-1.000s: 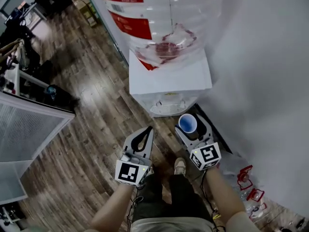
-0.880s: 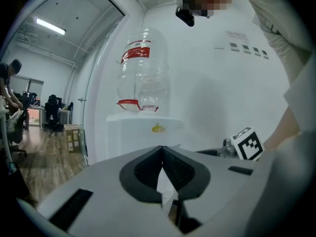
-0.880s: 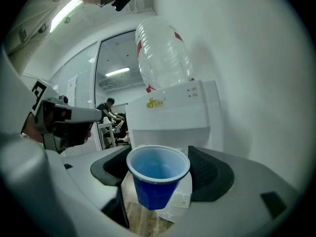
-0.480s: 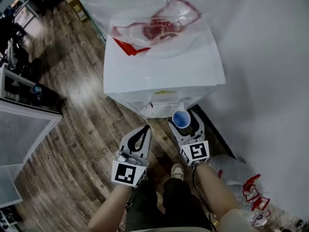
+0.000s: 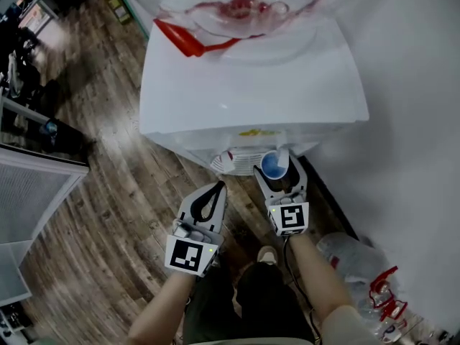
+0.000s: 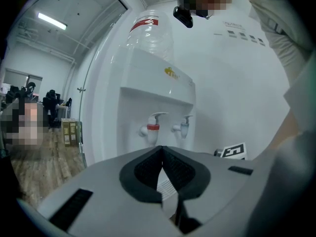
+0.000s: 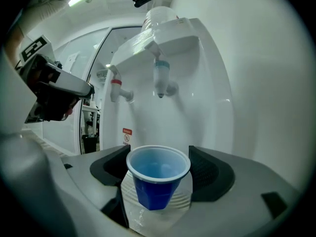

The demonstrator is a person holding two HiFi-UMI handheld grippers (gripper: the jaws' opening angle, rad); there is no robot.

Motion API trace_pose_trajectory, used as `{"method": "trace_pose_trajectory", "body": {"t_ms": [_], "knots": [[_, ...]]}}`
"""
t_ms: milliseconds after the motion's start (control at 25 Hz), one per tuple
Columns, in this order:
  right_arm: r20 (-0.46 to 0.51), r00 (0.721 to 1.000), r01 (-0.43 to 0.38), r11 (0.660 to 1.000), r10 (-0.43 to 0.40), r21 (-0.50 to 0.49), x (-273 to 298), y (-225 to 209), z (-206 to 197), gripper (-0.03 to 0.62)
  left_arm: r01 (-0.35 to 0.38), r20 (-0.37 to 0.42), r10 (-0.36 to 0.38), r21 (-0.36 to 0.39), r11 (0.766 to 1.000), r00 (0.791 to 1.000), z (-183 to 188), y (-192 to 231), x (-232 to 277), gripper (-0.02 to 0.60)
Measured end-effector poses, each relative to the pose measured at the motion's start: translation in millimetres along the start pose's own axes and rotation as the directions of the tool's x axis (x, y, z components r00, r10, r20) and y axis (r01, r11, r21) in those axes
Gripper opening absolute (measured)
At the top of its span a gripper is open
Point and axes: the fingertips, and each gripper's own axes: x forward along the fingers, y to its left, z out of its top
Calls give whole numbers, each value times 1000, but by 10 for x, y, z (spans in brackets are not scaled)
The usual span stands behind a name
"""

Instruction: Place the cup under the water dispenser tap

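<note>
The blue cup's (image 7: pixel 158 177) tapered, smooth wall is shown only in the right gripper view, clasped between the right gripper's (image 5: pixel 277 171) ribbed pads (image 7: pixel 210 174) below the blue-capped tap (image 7: pixel 160 78); the left gripper (image 6: pixel 162 149) is closed, empty.

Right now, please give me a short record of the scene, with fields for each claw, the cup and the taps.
right claw: shut on the blue cup, facing the white water dispenser
left claw: shut, empty
blue cup: upright, lower than the blue tap; directly under it or not, I cannot tell
red tap: left of the blue tap
</note>
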Motion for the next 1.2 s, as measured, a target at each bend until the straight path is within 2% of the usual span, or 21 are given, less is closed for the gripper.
{"method": "trace_pose_trajectory", "body": {"t_ms": [160,360,520,720,840,1000,1200], "knots": [[-5,999,37,999,-37,1,61,-84,-122,373,31,-19,-31,-40,999,999,-73,-8,15,6],[-41,998,38,999,-37,30,88,-86,-267,388,50,-58,-51,-18,999,997,-131,-19,1,6],[-82,996,22,998,-17,65,93,-35,-368,452,48,-68,-50,-26,999,996,-68,-12,17,6],[-139,990,40,997,-31,62,-23,-12,-253,506,56,-96,-58,-23,998,994,41,-31,-28,6],[-165,985,71,994,-56,84,-160,-64,-45,509,57,-104,-60,-30,998,993,155,-42,-86,6],[-182,980,93,993,-79,70,-362,-117,367,411,57,-114,-59,-25,998,992,407,-54,-204,6],[-242,968,84,994,-66,63,-626,-50,971,298,66,-110,-66,-6,998,992,903,-112,-401,6]]}}
